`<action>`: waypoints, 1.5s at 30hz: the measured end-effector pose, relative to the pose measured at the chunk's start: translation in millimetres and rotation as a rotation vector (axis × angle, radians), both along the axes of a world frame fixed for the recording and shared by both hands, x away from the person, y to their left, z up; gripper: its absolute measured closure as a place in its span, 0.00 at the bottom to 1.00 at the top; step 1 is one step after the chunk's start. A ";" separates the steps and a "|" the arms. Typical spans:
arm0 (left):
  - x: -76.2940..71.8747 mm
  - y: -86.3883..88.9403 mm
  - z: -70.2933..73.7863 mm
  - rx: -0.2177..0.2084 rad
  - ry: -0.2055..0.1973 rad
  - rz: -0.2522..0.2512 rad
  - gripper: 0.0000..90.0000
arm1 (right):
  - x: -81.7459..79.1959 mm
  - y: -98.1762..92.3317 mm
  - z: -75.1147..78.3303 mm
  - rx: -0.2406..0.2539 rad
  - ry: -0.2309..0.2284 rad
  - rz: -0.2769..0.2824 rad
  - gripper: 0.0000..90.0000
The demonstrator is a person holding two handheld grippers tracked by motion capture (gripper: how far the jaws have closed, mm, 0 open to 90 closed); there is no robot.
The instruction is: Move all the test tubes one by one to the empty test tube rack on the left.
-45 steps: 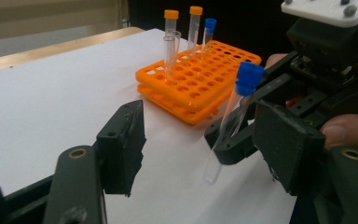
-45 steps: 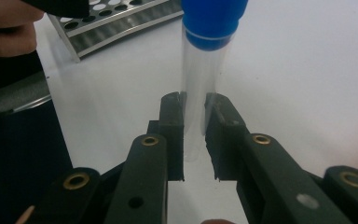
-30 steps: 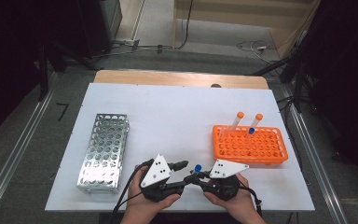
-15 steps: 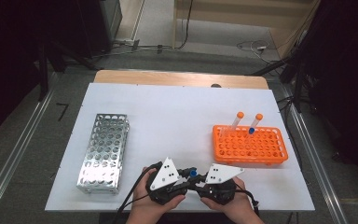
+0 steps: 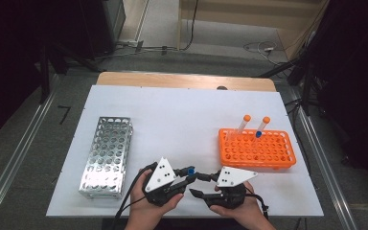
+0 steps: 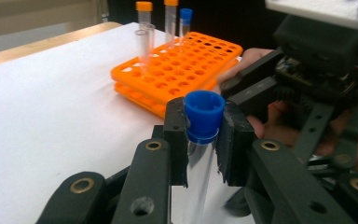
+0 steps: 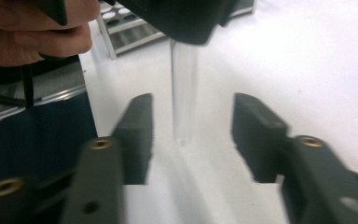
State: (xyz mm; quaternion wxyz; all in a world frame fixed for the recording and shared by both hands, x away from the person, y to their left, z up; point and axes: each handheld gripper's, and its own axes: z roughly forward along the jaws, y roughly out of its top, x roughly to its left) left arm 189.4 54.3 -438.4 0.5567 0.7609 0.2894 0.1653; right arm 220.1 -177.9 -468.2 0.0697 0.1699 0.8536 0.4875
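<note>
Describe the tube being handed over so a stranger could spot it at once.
Start at the white table, near edge, where two hands meet between the metal rack and the orange rack. There the left gripper clamps a clear tube. Unlike the racked tubes, it is off the rack, blue cap up.

— What do we see of the tube (image 6: pixel 200 154)?

— A clear tube with a blue cap (image 6: pixel 204 108), empty as far as we can tell, held off the white table (image 5: pixel 182 120) near its front edge.

— Its pose?

— In the left gripper view, we see the cap sitting between two black pads, just under its rim. In the right gripper view its rounded bottom (image 7: pixel 182 135) hangs free between parted jaws, touching neither.
</note>
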 end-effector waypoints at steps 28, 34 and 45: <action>16.6 93.4 35.2 -0.049 -0.034 0.257 0.85 | 17.4 -91.6 10.4 0.063 0.038 -0.222 0.00; 28.9 110.4 45.4 -0.067 -0.041 0.296 0.85 | 16.6 -108.7 9.7 0.058 0.048 -0.251 0.00; 60.5 133.2 56.2 -0.058 -0.065 0.381 0.85 | 17.3 -126.0 5.7 0.038 0.057 -0.289 0.00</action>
